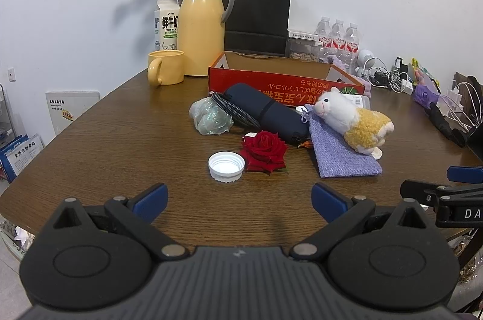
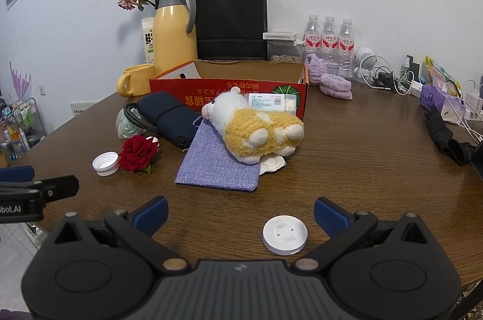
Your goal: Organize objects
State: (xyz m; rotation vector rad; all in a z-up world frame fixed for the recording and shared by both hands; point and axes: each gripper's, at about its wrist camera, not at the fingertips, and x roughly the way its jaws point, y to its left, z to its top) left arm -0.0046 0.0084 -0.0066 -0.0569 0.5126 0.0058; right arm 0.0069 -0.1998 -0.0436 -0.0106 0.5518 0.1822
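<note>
Table (image 1: 105, 145): wood grain, slight sheen. Pouch (image 2: 217, 166): coarse woven purple cloth; alpaca plush (image 2: 256, 126): fleecy. Bottle cap (image 1: 226, 166): ribbed white plastic.

You see: red rose (image 1: 263, 150) | white cap (image 1: 226, 166) | lilac woven pouch (image 1: 341, 151) | white-and-yellow plush (image 1: 353, 117) | red box (image 1: 271, 78), upper centre | wood-grain brown table (image 1: 120, 139)

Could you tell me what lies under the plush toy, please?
The plush toy lies across a purple pouch, with a crumpled white tissue poking out beneath its feet. Whatever else sits under its body is covered.
</note>
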